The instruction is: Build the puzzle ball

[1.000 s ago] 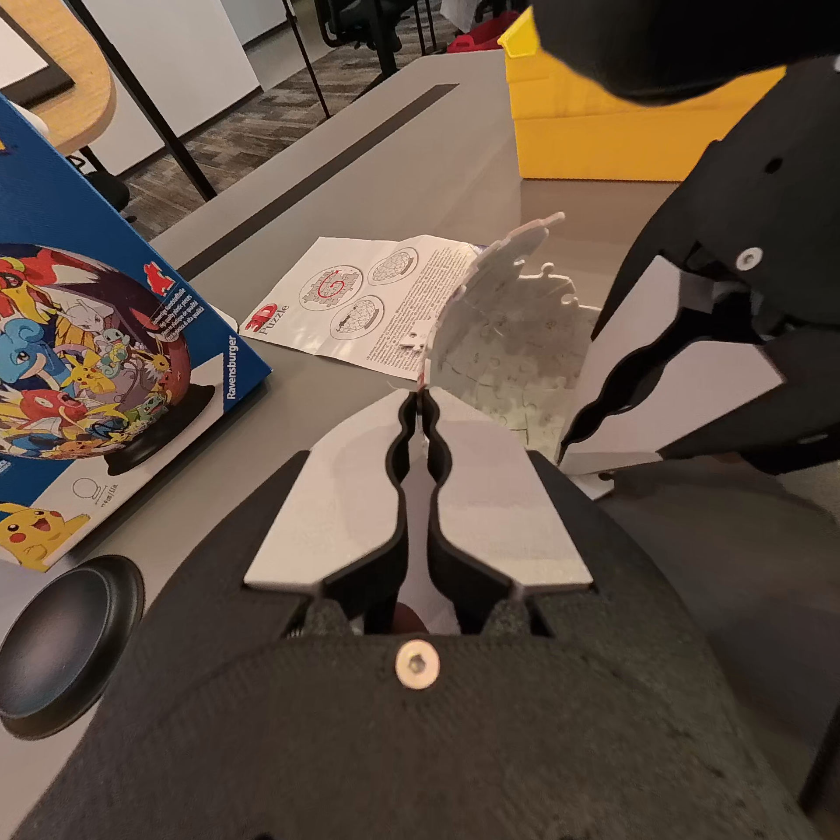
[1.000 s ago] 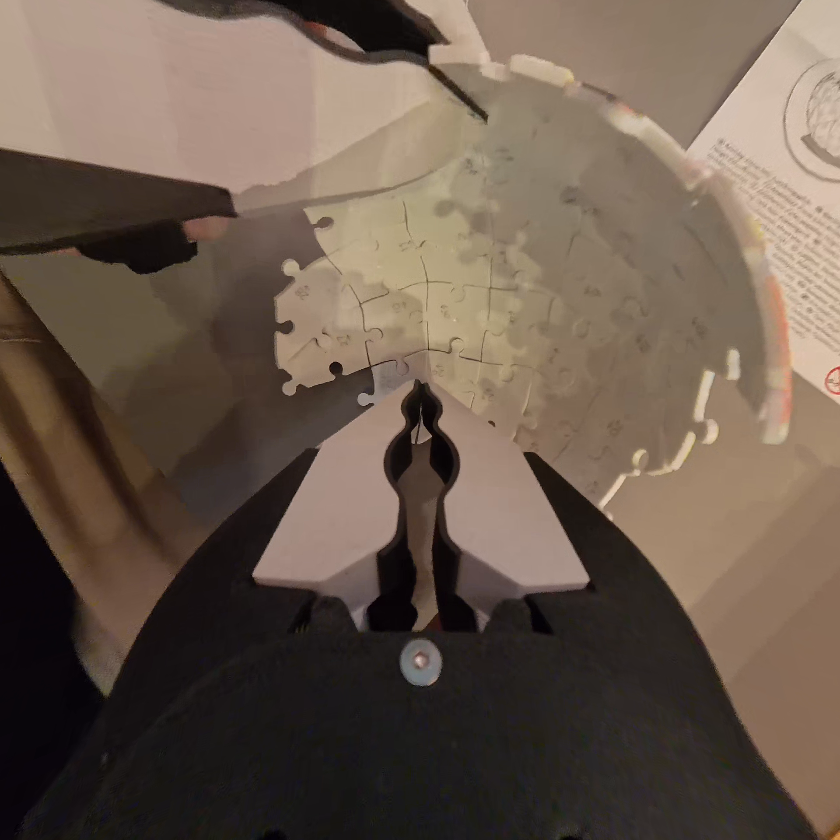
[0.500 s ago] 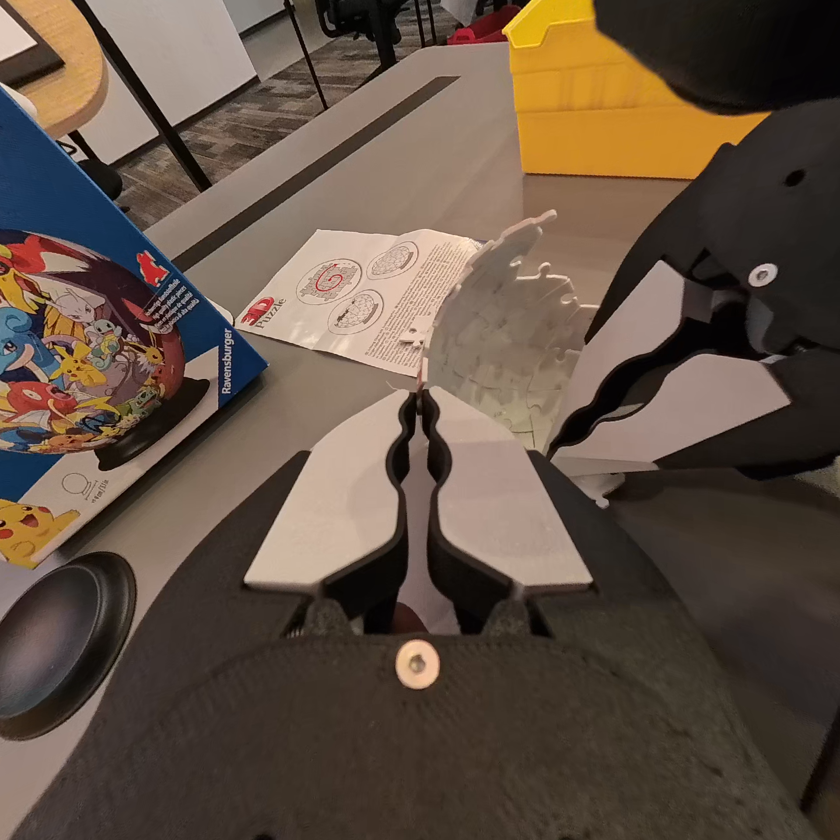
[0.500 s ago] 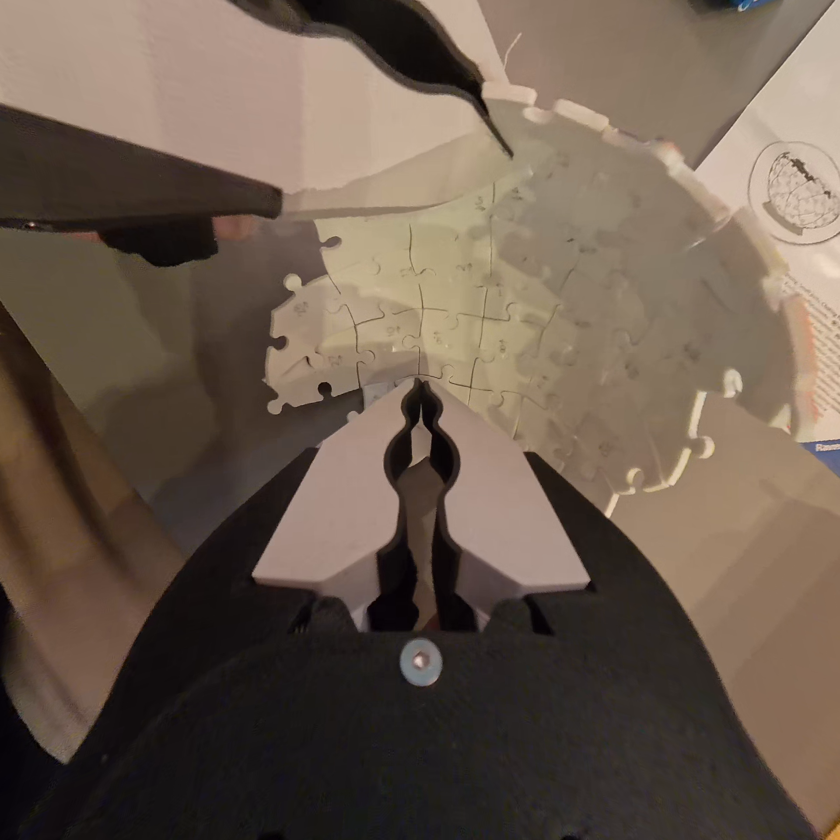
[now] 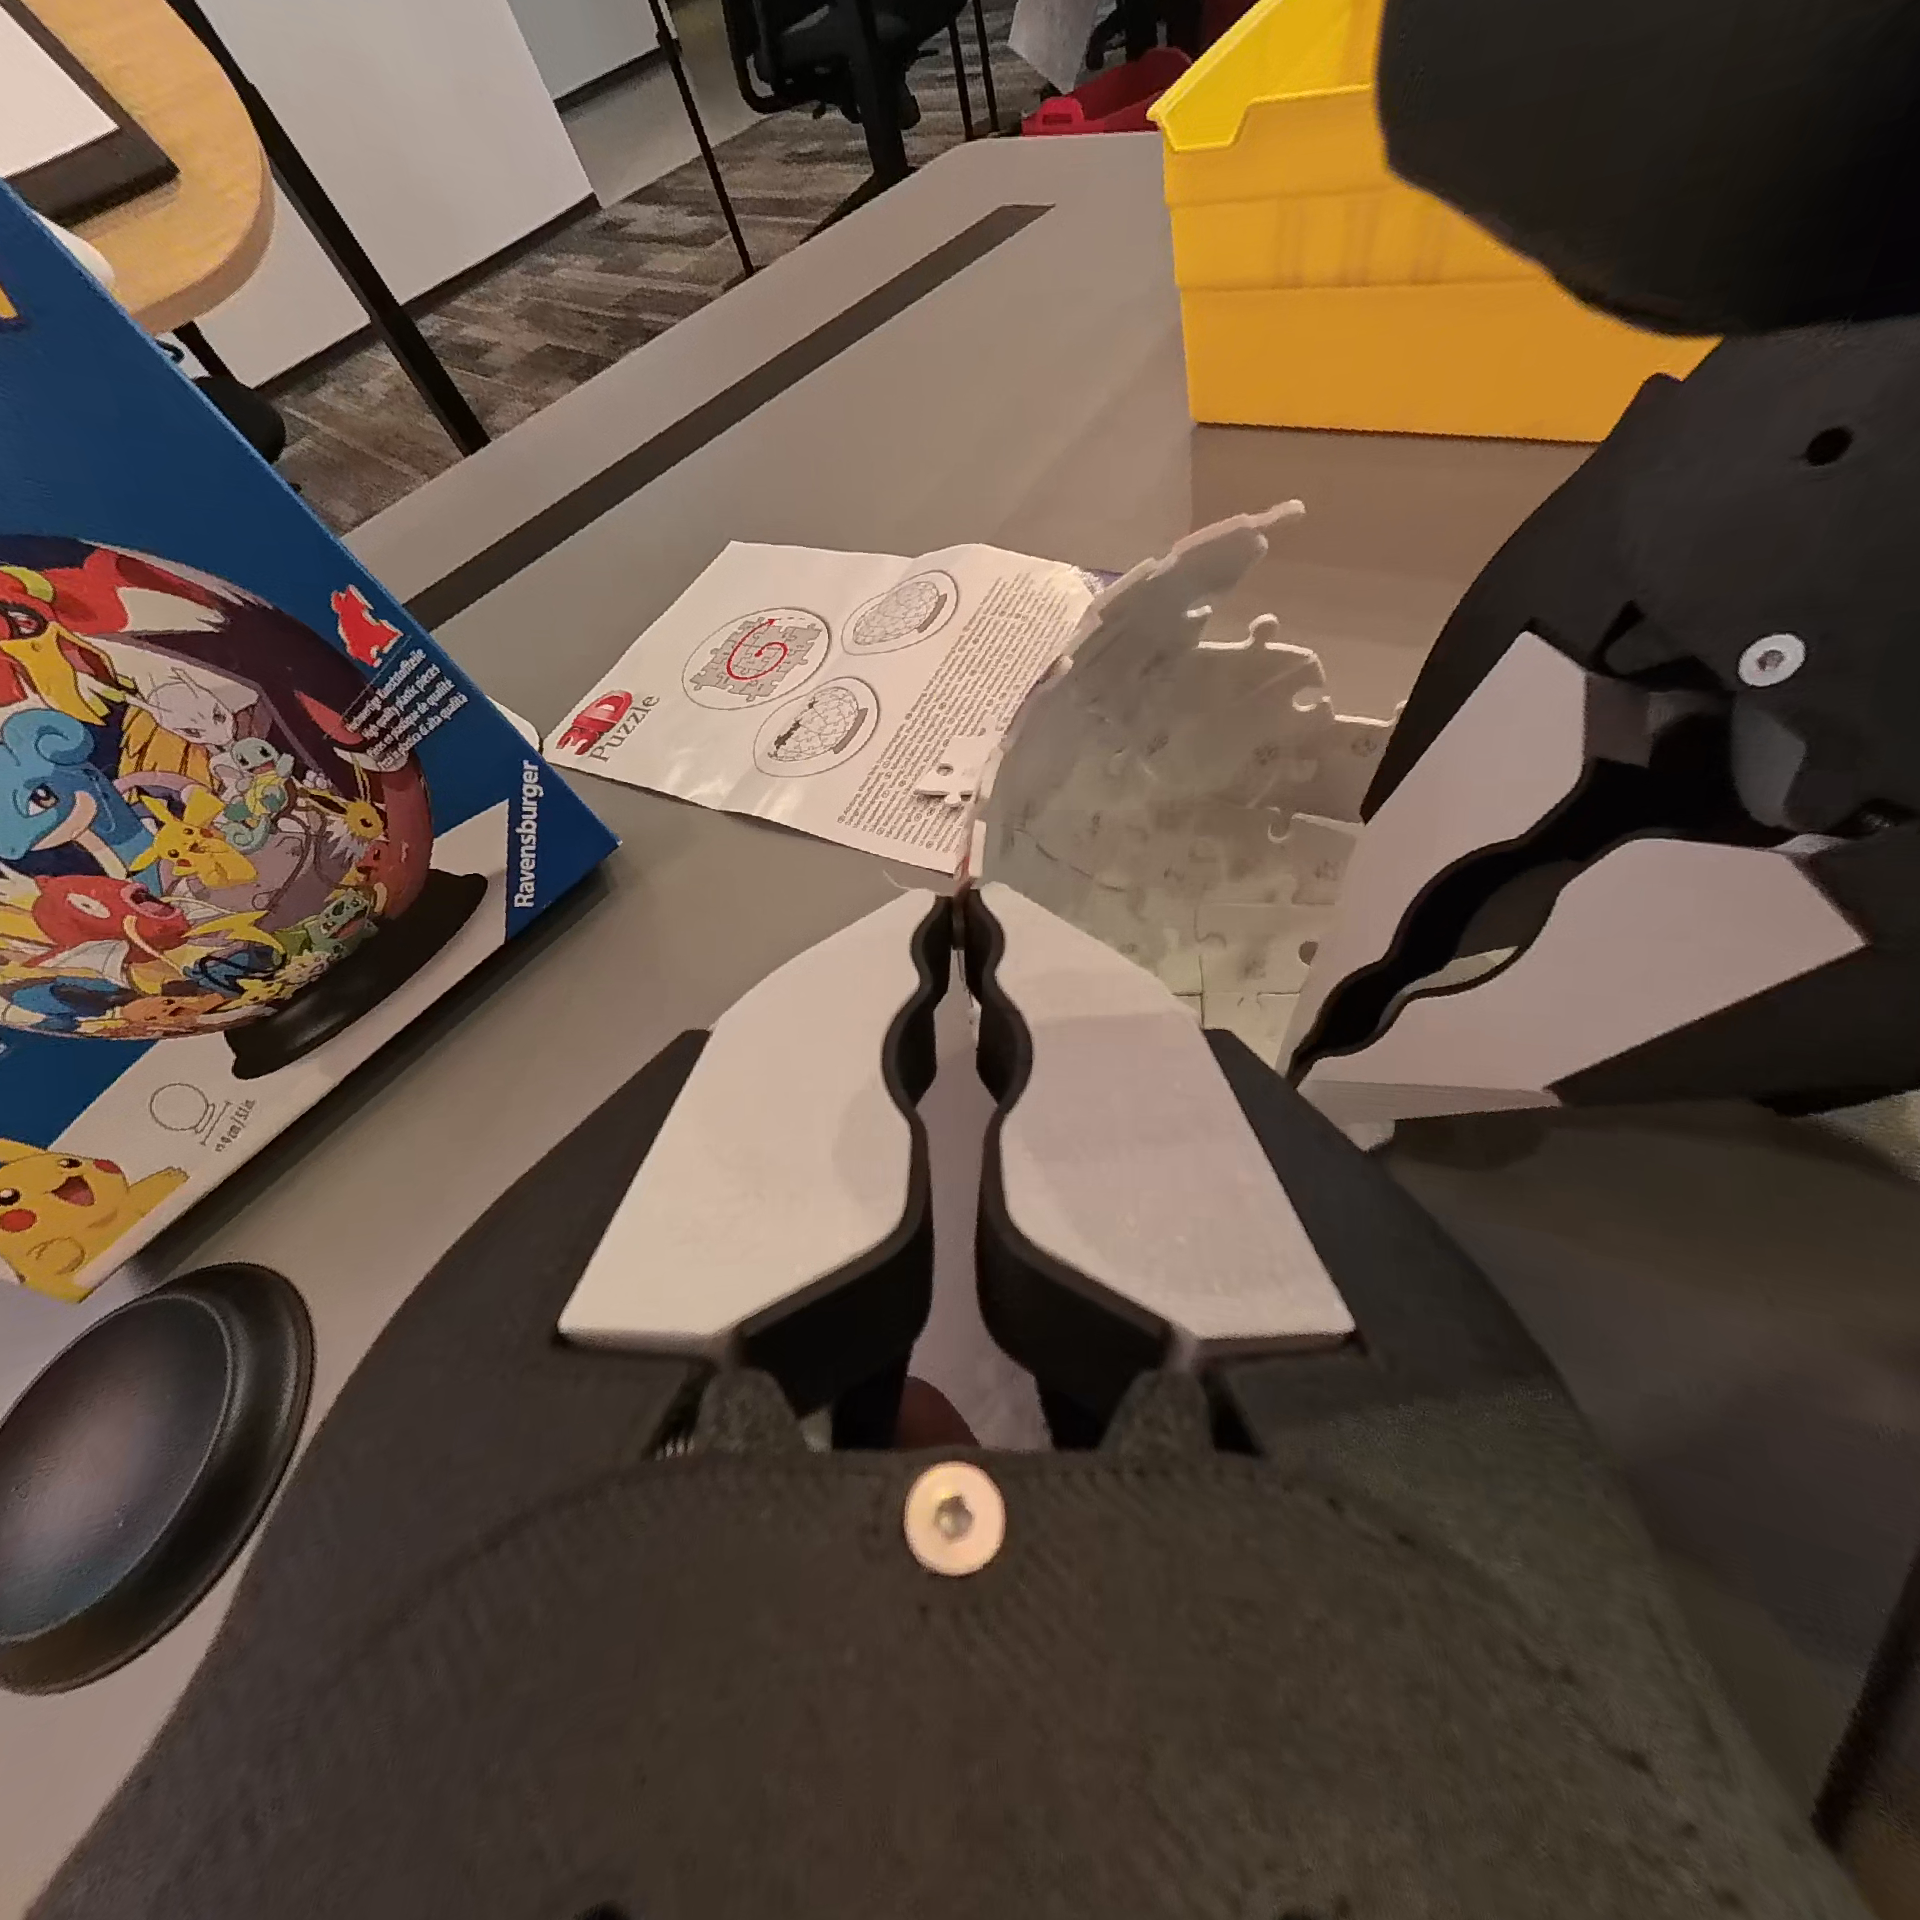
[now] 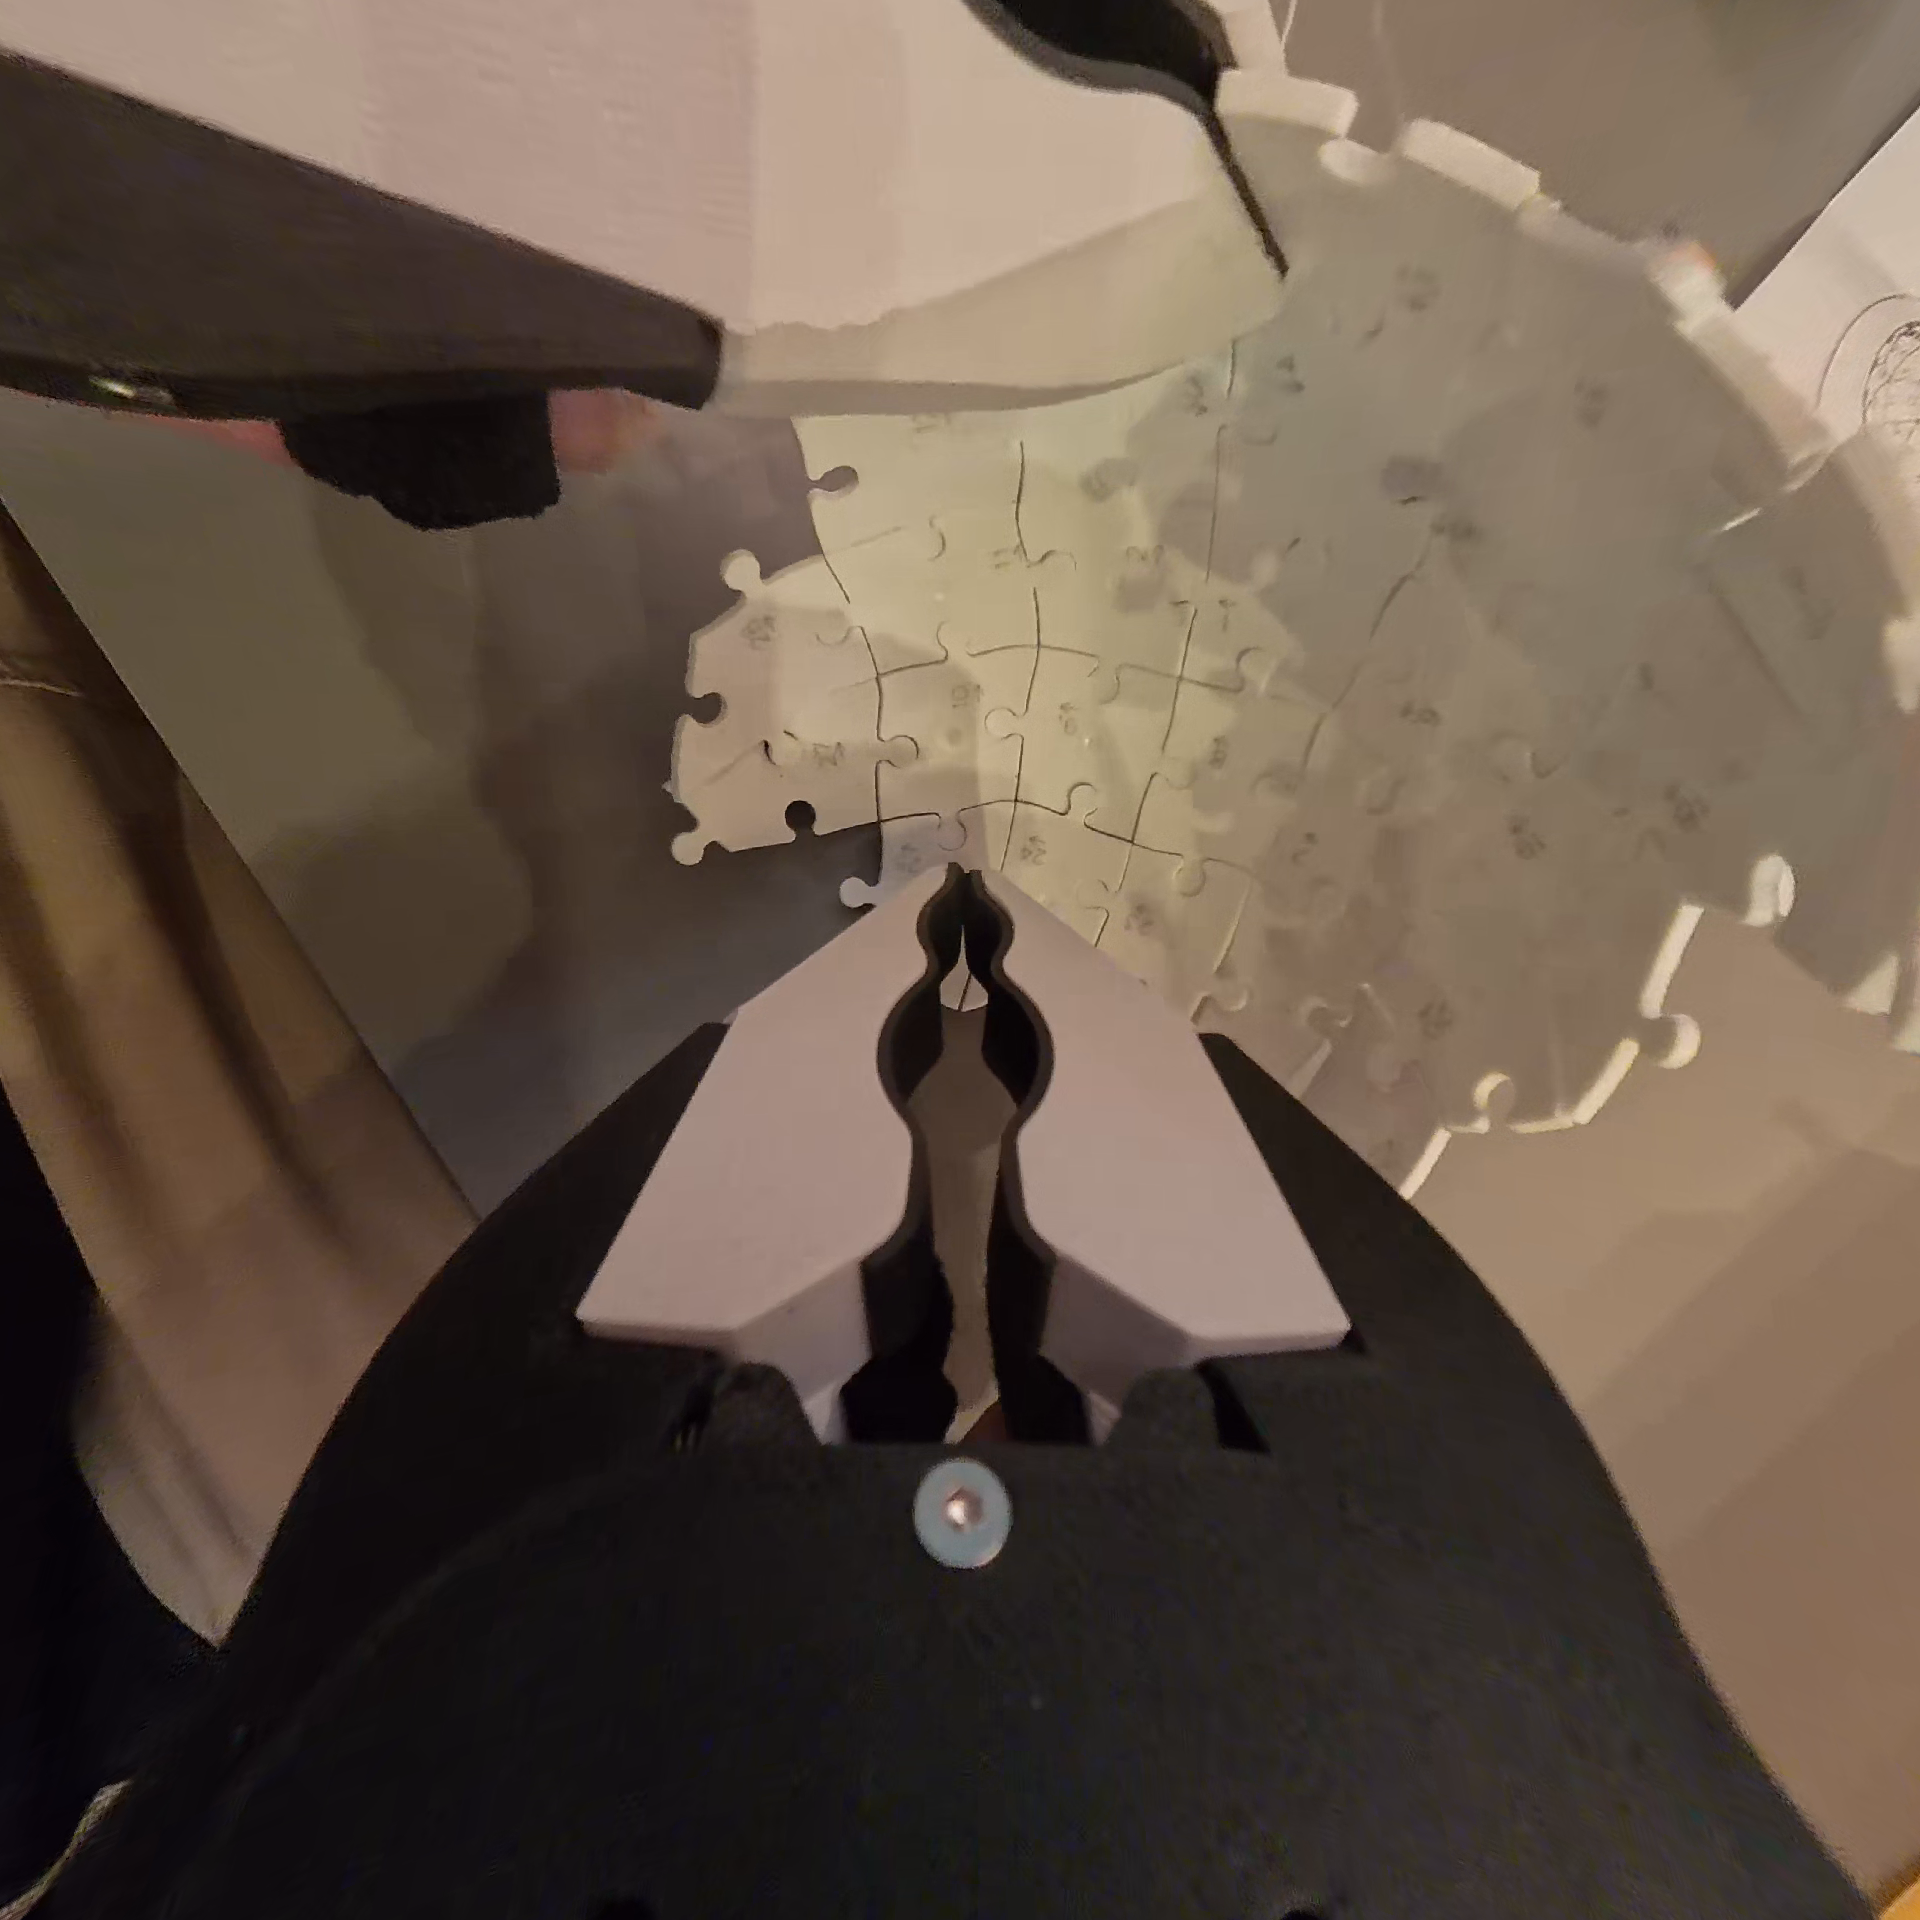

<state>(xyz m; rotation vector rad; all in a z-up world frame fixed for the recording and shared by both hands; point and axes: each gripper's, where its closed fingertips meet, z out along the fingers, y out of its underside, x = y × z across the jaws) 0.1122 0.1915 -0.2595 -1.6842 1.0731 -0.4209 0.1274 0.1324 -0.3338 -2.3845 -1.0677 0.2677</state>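
The partly built puzzle ball [image 6: 1195, 675] is a curved white shell of joined pieces, seen from its numbered inner side. My left gripper [image 5: 961, 904] is shut on the shell's rim and holds it upright above the grey table; it shows at the top of the right wrist view [image 6: 1242, 197]. The shell also shows in the left wrist view [image 5: 1164, 790]. My right gripper [image 6: 961, 881] is shut on a single puzzle piece [image 6: 902, 857] and holds it against the shell's lower left edge. In the left wrist view the right gripper [image 5: 1304, 1055] comes in from the right.
A blue puzzle box [image 5: 260, 779] lies at the left, with a black round stand [image 5: 125, 1455] in front of it. A white instruction sheet [image 5: 810, 686] lies behind the shell. A yellow bin [image 5: 1351, 291] stands at the back right. About 10 cm separates my left fingertips from my right.
Both grips have held. The shell has shifted and tilted slightly, and the right gripper with its piece has stayed at the shell's lower edge.
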